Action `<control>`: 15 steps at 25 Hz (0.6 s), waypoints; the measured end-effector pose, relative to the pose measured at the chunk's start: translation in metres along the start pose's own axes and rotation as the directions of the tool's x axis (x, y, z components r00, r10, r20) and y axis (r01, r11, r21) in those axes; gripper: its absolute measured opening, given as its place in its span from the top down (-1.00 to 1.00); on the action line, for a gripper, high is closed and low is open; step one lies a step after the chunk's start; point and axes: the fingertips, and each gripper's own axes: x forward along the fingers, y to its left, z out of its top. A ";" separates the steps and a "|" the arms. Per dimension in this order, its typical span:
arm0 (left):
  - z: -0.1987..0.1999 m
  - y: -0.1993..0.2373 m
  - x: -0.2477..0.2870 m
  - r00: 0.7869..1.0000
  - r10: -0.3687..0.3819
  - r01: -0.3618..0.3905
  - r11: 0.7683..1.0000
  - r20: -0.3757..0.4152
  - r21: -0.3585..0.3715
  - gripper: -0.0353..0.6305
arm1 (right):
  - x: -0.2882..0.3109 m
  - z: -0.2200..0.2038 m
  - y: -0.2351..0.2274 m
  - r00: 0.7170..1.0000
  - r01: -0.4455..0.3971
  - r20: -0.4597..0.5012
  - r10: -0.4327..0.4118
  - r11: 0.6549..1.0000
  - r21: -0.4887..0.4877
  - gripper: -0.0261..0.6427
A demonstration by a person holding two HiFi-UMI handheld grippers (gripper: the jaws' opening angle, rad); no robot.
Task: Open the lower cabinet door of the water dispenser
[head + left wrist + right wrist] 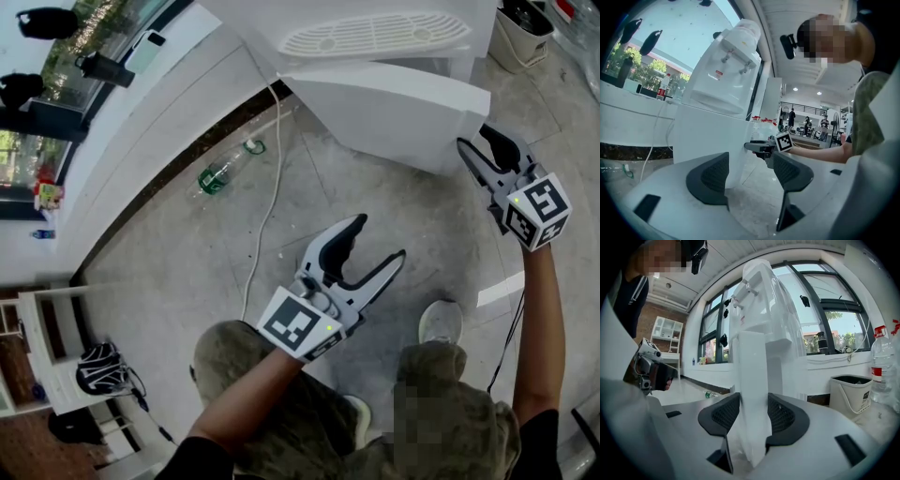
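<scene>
Water dispenser [375, 37] top past head view's upper edge, its inside behind lower cabinet door [394, 117]

Grey tiled floor [187, 253], its left edge meeting a dark skirting. Near that edge a clear bottle [215, 177] with a green label lies on its side, and a white cable [267, 211] trails past it. The water dispenser [375, 42] stands at the far edge, a pale bin [518, 36] in the far right corner

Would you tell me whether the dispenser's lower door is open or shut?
Open: the door stands swung out, right hand-held gripper gripping its edge.
</scene>
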 end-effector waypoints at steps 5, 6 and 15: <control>-0.006 -0.008 -0.001 1.000 0.005 -0.005 1.000 -0.013 0.001 0.07 | -0.008 -0.002 0.019 1.000 -0.006 0.015 0.006 1.000 -0.019 0.40; -0.006 -0.011 0.000 1.000 0.000 0.000 1.000 -0.007 -0.001 0.07 | -0.010 -0.003 0.022 1.000 -0.008 0.017 0.008 1.000 -0.020 0.41; 0.011 -0.022 0.019 0.998 -0.007 0.008 1.000 0.061 -0.006 0.07 | -0.018 -0.005 0.049 0.997 0.034 0.063 -0.038 0.998 0.054 0.41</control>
